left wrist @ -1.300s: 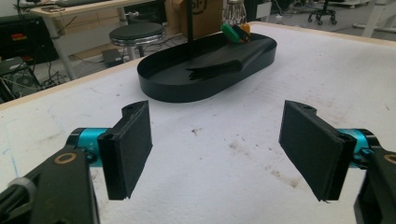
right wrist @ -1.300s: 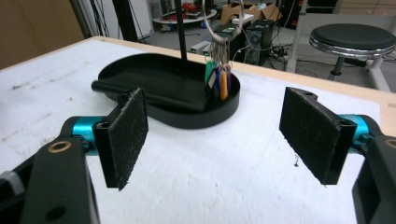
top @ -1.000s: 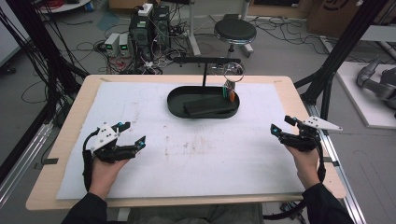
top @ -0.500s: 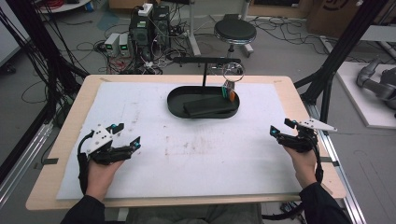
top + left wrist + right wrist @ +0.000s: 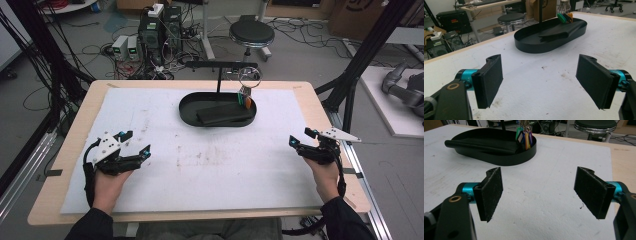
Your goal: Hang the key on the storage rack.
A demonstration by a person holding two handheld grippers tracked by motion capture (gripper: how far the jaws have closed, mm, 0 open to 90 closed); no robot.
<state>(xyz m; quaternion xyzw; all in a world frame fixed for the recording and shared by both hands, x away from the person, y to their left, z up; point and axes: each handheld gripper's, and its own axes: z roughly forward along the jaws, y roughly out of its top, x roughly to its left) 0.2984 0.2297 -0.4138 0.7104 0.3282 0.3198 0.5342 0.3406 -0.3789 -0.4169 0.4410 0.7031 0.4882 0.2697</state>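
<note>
Two grippers at rest, tray beyond.
Left gripper (image 5: 135,142) near the table's (image 5: 75,135) left edge, right gripper (image 5: 301,138) near its right edge, both low, jaws spread wide, grasping nothing. Black tray (image 5: 190,107) with coloured key tags (image 5: 246,100) sits toward the far edge, well apart from both.

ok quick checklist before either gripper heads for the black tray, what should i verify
1. Left gripper open, nothing between its fingers: ok.
2. Right gripper open, nothing held: ok.
3. White mat between both grippers and the black tray free of obstacles: ok.
4. Coloured key tags hang from the ring on the stand, reaching down to the tray's right end: ok.
5. Dark flat item lies inside the tray: ok; what it is: cannot tell.
6. Whether the tags touch the tray rim: cannot tell.
</note>
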